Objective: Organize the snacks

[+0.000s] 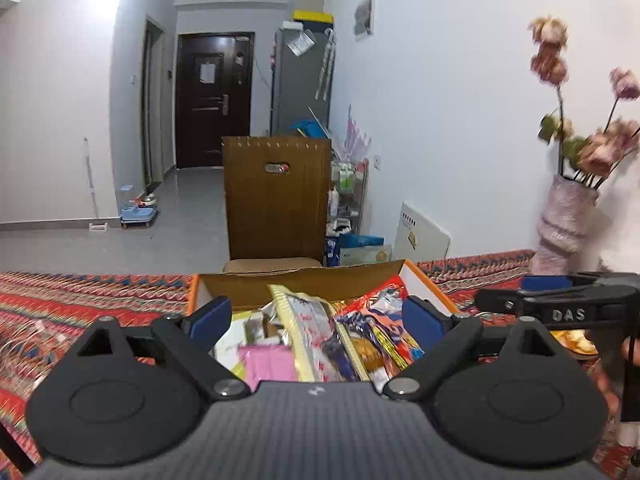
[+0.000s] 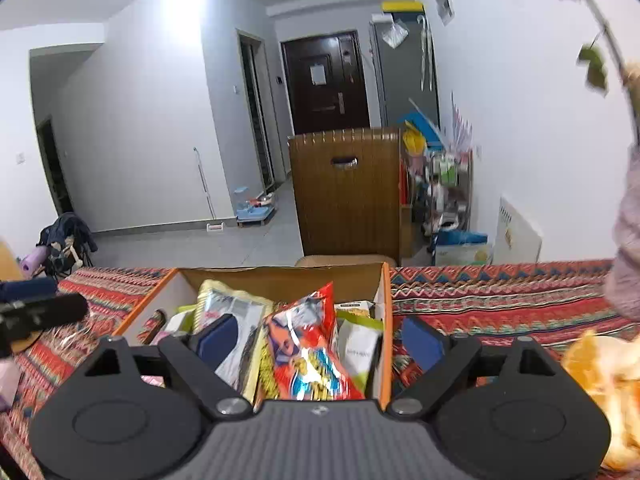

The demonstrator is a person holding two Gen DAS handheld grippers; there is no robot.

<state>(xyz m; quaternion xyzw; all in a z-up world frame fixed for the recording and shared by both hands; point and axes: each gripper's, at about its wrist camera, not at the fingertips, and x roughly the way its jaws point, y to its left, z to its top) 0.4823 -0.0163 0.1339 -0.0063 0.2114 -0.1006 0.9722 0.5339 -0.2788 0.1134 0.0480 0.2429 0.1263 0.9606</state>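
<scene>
I held my left hand-held gripper (image 1: pixel 318 314) and right hand-held gripper (image 2: pixel 320 338) spread wide and empty above the orange-edged cardboard box (image 2: pixel 385 300) at lower centre on the patterned worktop (image 2: pixel 500 292), its shiny red snack packet (image 2: pixel 310 344) apparently stood upright for tidiness.

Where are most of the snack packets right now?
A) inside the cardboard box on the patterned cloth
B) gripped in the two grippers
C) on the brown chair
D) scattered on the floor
A: the colourful snack packets sit piled inside the open cardboard box; both grippers are open and empty.
</scene>
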